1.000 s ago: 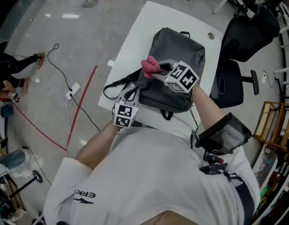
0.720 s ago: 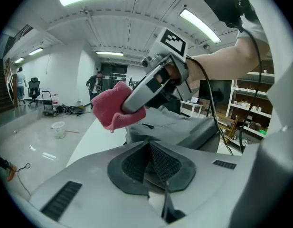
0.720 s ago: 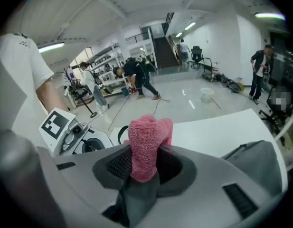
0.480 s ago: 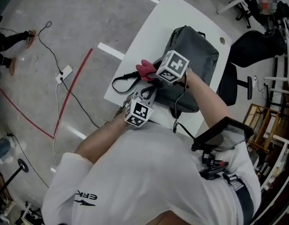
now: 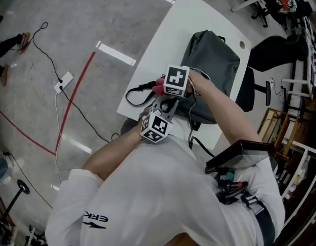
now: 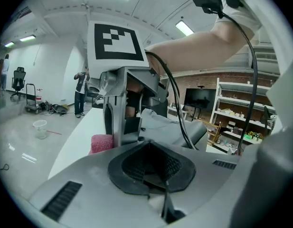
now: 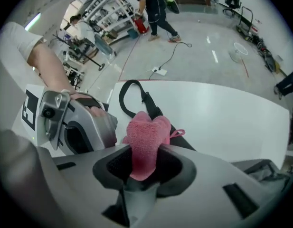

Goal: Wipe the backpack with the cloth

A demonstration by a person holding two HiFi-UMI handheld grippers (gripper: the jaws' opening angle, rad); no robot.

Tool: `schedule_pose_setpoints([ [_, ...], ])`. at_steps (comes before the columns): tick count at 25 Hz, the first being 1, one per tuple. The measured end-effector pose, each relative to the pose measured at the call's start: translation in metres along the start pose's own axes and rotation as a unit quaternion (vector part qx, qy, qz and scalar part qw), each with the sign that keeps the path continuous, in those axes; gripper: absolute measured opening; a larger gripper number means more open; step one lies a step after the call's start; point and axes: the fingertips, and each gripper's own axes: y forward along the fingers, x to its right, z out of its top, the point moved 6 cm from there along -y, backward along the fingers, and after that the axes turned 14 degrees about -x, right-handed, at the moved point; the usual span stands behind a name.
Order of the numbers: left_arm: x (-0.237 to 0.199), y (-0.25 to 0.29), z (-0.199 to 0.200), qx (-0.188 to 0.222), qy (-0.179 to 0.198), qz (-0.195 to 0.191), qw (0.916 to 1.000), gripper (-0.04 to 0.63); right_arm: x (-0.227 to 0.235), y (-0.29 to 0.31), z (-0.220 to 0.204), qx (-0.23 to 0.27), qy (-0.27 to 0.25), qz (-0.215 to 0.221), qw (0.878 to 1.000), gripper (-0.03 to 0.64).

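Right gripper view shows right gripper (image 7: 145, 164) jaws clamped on pink cloth (image 7: 145, 136) above backpack strap (image 7: 136, 97); left gripper (image 6: 151, 167) jaws together.

White table (image 5: 163, 40) on grey floor (image 5: 55, 24); black office chair (image 5: 273, 53) just beside far edge. On floor at left: red tape line (image 5: 76, 102), white power strip (image 5: 64, 81) with black cable (image 5: 91, 123), short white strip (image 5: 116, 54) near table.
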Motion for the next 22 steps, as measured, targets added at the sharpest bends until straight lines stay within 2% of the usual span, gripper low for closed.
schedule_pose_setpoints([
  [4, -0.002, 0.002, 0.002, 0.001, -0.004, -0.006, 1.0, 0.005, 0.016, -0.009, -0.004, -0.032, -0.011, -0.048, 0.998, 0.117],
  [12, 0.002, 0.004, 0.006, -0.003, -0.018, -0.016, 0.9997, 0.005, 0.075, -0.036, -0.031, -0.047, 0.02, -0.105, 0.993, 0.117],
  [22, 0.002, 0.005, 0.008, -0.005, -0.036, -0.031, 0.9988, 0.005, 0.149, -0.049, -0.061, -0.055, 0.067, -0.14, 0.986, 0.117],
])
